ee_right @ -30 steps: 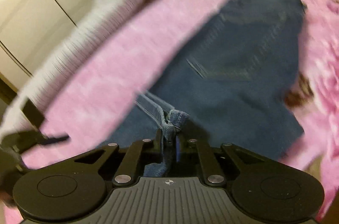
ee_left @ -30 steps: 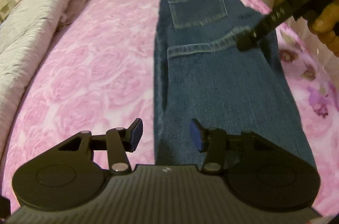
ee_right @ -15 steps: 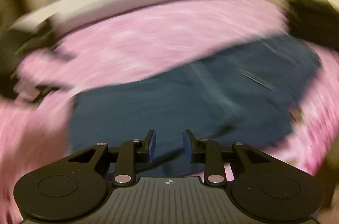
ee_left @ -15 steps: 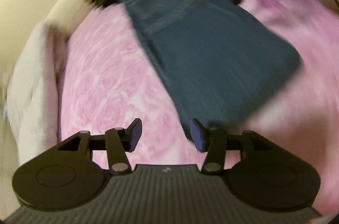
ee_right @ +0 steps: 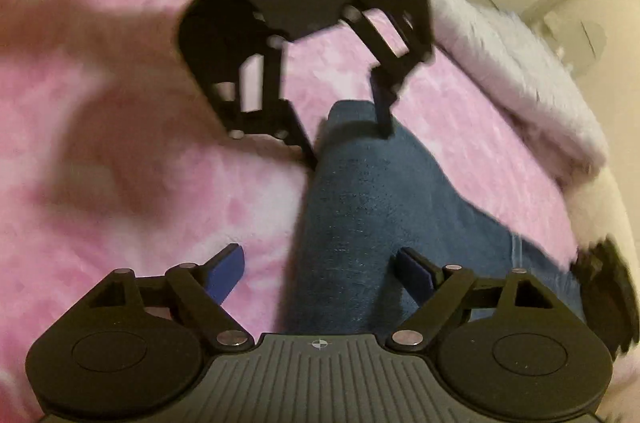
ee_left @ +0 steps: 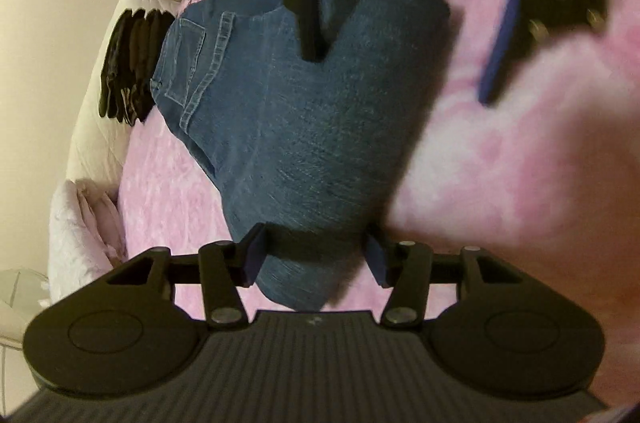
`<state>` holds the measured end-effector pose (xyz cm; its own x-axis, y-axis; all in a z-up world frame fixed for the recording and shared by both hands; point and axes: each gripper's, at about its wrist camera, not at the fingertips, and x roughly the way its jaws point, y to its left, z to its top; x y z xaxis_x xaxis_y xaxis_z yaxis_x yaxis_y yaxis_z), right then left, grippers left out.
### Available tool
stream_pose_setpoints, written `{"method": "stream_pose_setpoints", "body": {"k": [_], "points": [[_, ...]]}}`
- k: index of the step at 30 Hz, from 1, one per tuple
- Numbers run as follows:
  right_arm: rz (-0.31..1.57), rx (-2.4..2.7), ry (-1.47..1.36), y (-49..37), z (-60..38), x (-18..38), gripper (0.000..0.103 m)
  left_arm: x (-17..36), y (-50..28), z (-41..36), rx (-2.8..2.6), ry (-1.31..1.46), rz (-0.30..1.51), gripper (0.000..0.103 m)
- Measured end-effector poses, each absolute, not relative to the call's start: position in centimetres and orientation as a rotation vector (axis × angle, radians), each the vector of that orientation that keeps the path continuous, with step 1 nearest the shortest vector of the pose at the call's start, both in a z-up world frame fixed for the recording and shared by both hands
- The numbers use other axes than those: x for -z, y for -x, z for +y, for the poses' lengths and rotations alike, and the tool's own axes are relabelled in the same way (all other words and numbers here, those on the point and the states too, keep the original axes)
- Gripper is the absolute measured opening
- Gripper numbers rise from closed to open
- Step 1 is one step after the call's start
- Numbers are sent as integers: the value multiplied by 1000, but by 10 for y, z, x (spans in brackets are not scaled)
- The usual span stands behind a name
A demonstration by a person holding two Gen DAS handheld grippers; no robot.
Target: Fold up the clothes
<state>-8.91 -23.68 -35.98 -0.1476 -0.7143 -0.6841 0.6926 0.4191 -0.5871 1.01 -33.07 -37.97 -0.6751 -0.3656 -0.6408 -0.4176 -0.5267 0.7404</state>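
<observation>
The jeans (ee_left: 304,127) lie folded on the pink bed (ee_left: 500,159), filling the middle of the left wrist frame, waistband and back pocket toward the upper left, a rounded fold edge at the lower centre. A second ago they were stretched out long, and the right gripper had a hem pinched between its fingers; now that hem is let go and the legs lie doubled over the seat, so one lengthwise fold looks made.

The left gripper (ee_left: 316,259) sits at the bottom of its own frame, fingers wide apart, straddling the fold edge without clamping it. The right gripper (ee_right: 320,271) is likewise spread open over the other end of the denim, holding nothing; half a second ago its fingers were closer together. Each appears blurred at the top of the other's view.

Judging by this, a further fold would make the bundle smaller.

At the upper left, a dark stack of clothes (ee_left: 128,67) rests just past the waistband.
</observation>
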Motion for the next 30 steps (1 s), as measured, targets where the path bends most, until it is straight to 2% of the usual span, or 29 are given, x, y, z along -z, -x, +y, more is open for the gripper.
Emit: {"method": "stream_pose_setpoints", "body": {"k": [1, 4, 5, 6, 8, 9, 10, 11, 12, 15, 22, 26, 30], "points": [[1223, 1226, 44, 93, -238, 363, 63, 382, -8, -334, -2407, 1237, 1530, 53], [1241, 1226, 74, 102, -241, 367, 62, 392, -6, -337, -2365, 1183, 1623, 55], [1250, 1209, 92, 102, -241, 369, 59, 395, -5, -336, -2344, 1167, 1652, 55], [1261, 1186, 99, 100, -242, 372, 55, 398, -3, -337, -2329, 1156, 1670, 56], [1253, 1169, 61, 101, -244, 373, 38, 400, 1, -339, -2317, 1162, 1664, 54], [1237, 1170, 25, 104, -246, 370, 34, 397, 3, -340, -2320, 1184, 1633, 41], [1219, 1173, -4, 107, -247, 363, 26, 392, 3, -340, -2327, 1202, 1609, 33], [1201, 1176, -32, 110, -248, 355, 21, 387, 4, -340, -2333, 1220, 1584, 29], [1184, 1170, -59, 112, -249, 345, 20, 380, 4, -340, -2341, 1235, 1563, 24], [1136, 1144, -124, 117, -250, 309, 19, 345, 6, -340, -2367, 1260, 1531, 20], [958, 1087, -339, 174, -270, 203, 18, 238, 38, -344, -2389, 1342, 1411, 19], [851, 1048, -461, 213, -284, 140, 18, 184, 96, -360, -2423, 1435, 1237, 19], [747, 987, -569, 303, -321, 99, 18, 144, 170, -386, -2422, 1498, 1122, 19]]}}
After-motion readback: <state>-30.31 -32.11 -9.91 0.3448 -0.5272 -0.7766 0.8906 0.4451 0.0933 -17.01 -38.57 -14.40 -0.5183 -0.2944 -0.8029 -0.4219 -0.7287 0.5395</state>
